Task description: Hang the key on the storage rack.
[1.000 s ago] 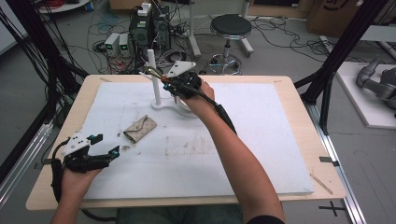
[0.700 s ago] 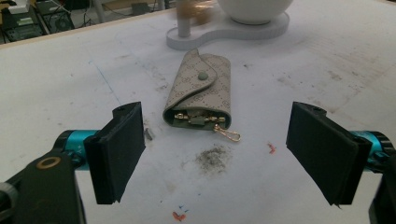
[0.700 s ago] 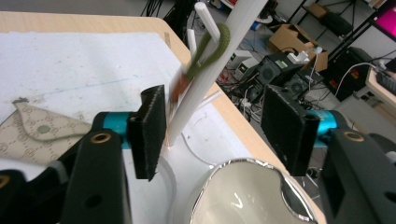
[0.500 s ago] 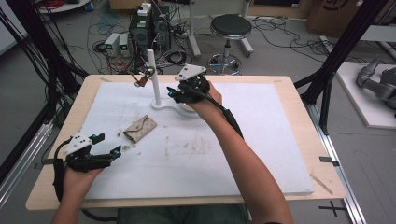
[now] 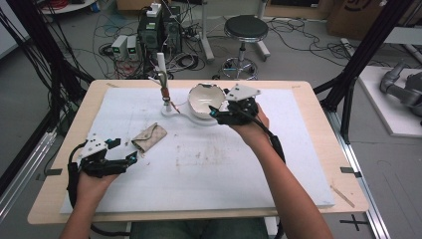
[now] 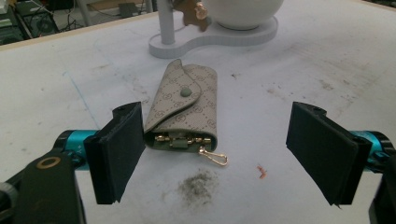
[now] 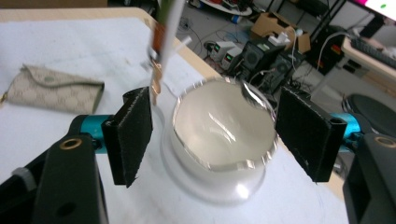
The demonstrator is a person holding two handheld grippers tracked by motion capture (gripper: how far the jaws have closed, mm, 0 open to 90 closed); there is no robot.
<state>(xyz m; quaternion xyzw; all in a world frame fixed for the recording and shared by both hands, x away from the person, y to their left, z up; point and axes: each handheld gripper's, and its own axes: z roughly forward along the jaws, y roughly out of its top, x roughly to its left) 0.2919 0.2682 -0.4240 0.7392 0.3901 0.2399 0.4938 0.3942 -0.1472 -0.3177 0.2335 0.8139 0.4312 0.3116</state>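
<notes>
A beige patterned key pouch lies on the white mat, its gold clip toward my left gripper. That gripper is open just short of the pouch, with nothing between its jaws. A white stand has a thin post, and a small key hangs from it. A white bowl sits on the stand's base. My right gripper is open close to the bowl's right side, its jaws spread wider than the bowl.
The white mat covers most of the wooden table. Dirt marks show mid-mat. Black frame poles rise at both sides. Cables, power units and a stool stand on the floor beyond the far edge.
My right gripper has drawn away from the post and moved right to the bowl. The key now hangs free on the post. My left gripper has hardly moved.
</notes>
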